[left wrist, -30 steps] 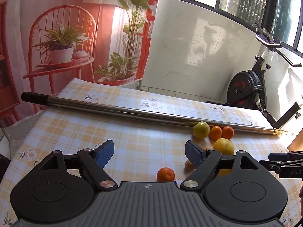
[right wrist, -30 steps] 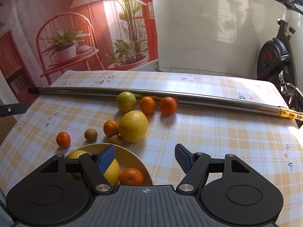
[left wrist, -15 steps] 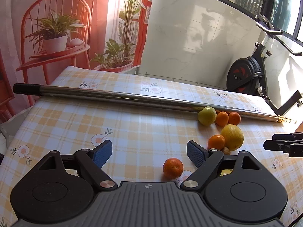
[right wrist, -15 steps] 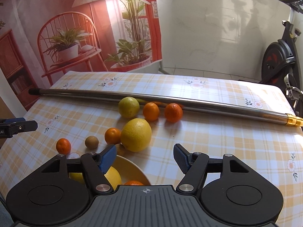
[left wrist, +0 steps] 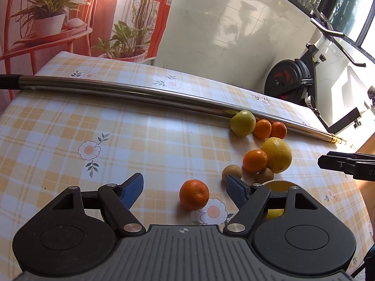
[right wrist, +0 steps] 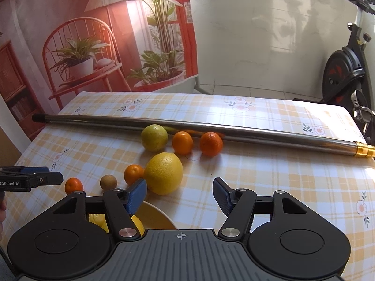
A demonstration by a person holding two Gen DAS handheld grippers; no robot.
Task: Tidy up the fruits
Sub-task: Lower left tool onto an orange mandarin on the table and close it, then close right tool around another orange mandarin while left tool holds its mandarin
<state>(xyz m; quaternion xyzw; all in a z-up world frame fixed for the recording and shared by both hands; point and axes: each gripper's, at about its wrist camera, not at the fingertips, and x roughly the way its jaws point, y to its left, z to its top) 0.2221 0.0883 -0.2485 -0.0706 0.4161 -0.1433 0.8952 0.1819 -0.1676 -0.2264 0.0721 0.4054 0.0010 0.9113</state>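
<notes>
My left gripper (left wrist: 185,187) is open, and a lone mandarin (left wrist: 194,194) lies on the cloth right between its fingers. Beyond it sit a kiwi (left wrist: 232,172), another mandarin (left wrist: 255,161) and a big yellow grapefruit (left wrist: 277,154). My right gripper (right wrist: 180,193) is open and empty above the yellow bowl (right wrist: 154,215), which holds a lemon (right wrist: 137,224). The grapefruit (right wrist: 163,173) rests just ahead of its left finger. A green citrus (right wrist: 154,137) and two mandarins (right wrist: 182,142) line up against the metal pole (right wrist: 234,132).
The long steel pole (left wrist: 140,93) crosses the checked tablecloth (left wrist: 70,128) from left to right. An exercise bike (left wrist: 295,79) stands beyond the table's far right corner. A printed backdrop (right wrist: 93,35) with a chair and plants hangs behind the table.
My left gripper has advanced and lowered toward the lone mandarin, which now sits between its fingers. My right gripper has drawn back and lifted, so less of the bowl shows.
</notes>
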